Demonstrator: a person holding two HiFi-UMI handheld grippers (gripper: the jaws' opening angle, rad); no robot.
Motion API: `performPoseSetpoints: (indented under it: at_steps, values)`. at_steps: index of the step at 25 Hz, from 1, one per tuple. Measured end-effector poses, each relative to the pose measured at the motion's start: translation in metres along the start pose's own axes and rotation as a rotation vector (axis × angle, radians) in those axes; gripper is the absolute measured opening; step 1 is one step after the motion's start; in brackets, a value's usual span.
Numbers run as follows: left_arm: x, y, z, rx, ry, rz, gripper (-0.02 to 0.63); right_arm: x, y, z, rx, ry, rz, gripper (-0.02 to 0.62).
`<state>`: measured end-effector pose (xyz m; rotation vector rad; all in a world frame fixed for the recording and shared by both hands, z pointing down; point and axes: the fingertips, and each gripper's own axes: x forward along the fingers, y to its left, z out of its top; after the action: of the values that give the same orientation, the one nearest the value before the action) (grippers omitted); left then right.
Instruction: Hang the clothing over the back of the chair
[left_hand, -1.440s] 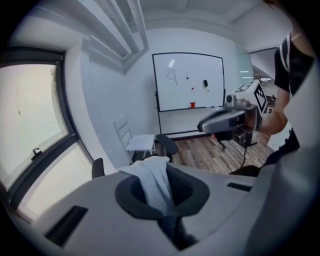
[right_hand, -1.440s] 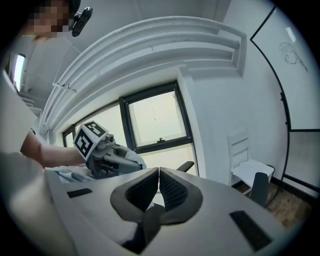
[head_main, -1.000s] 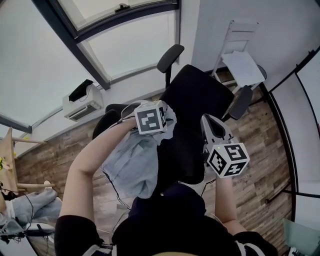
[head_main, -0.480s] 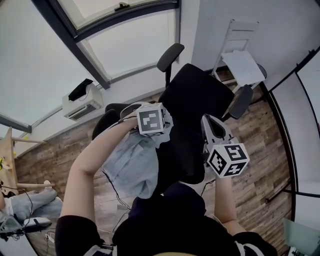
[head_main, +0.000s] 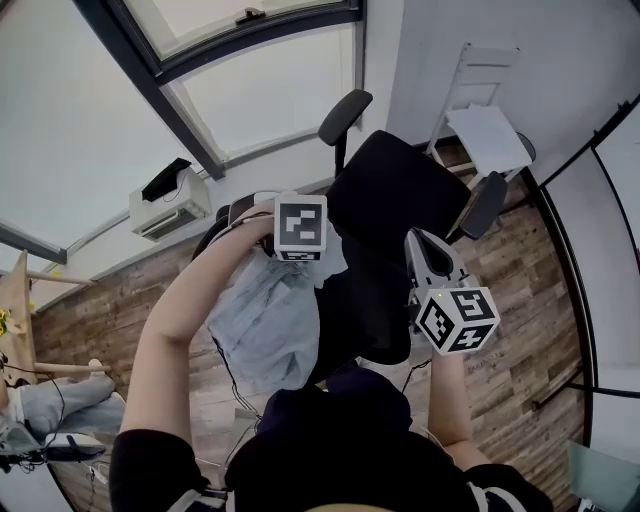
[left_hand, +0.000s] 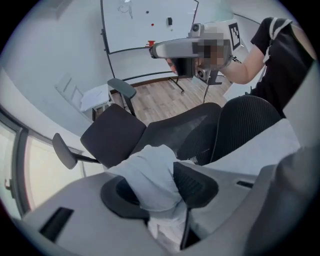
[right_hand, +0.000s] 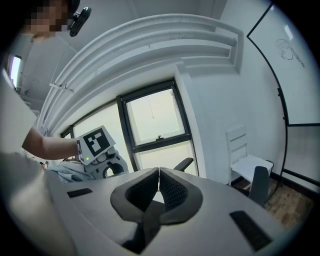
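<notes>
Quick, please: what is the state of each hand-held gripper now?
Left hand-held gripper: open, jaws have just been opening, clothing lies between them.
Right hand-held gripper: shut, empty.

Head view, 6 o'clock: black short-sleeved top (head_main: 350, 440). White shoulder stripes (left_hand: 278, 22) at 1 o'clock in left gripper view.

Left tool (left_hand: 157, 192): pale grey moulded body, black ribbed pads (left_hand: 196, 184). Jaws just been opening, pale clothing (left_hand: 152, 177) between them. Left cube (head_main: 300, 225), 11 o'clock of head view: white faces, black square markers.

Right tool (right_hand: 159, 175): same grey shell, dark rectangular slots (right_hand: 248, 229), black cross-hatched pads. Right cube (head_main: 457, 318), 4 o'clock: black-and-white markers, small green light (head_main: 437, 294) at top edge.
</notes>
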<state>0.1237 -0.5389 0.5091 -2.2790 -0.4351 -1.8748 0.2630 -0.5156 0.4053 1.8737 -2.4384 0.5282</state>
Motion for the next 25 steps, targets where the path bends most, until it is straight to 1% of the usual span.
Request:
performPoseSetpoints:
  at_steps: [2,4,7,10,11,14,16,20,25]
  values:
    - [-0.006,-0.003,-0.004,-0.001,0.036,-0.004,0.181,-0.003,0.002,0.001,-0.001,-0.007,-0.001,0.029]
    - [-0.013,-0.005,-0.005,0.003,0.053,0.012,0.183,-0.007,0.004,0.003,-0.001,-0.015,-0.001,0.029]
    - [-0.024,-0.006,-0.003,-0.009,0.036,0.04,0.203,-0.016,0.006,0.005,-0.004,-0.027,-0.004,0.029]
    - [-0.037,-0.007,-0.002,-0.028,0.019,0.059,0.25,-0.024,0.008,0.006,-0.006,-0.039,-0.011,0.029]
    - [-0.041,-0.007,-0.002,-0.034,0.021,0.072,0.267,-0.027,0.008,0.006,-0.006,-0.043,-0.013,0.029]
    - [-0.055,-0.004,-0.004,-0.048,0.028,0.125,0.284,-0.035,0.011,0.007,-0.004,-0.051,-0.02,0.029]
    - [-0.065,-0.005,-0.004,-0.061,0.004,0.155,0.288,-0.04,0.015,0.008,-0.005,-0.058,-0.021,0.029]
    - [-0.085,-0.01,-0.001,-0.103,-0.081,0.207,0.289,-0.051,0.024,0.008,-0.017,-0.069,-0.015,0.029]
    - [-0.101,-0.028,0.003,-0.155,-0.202,0.237,0.288,-0.062,0.038,0.006,-0.028,-0.074,-0.011,0.029]
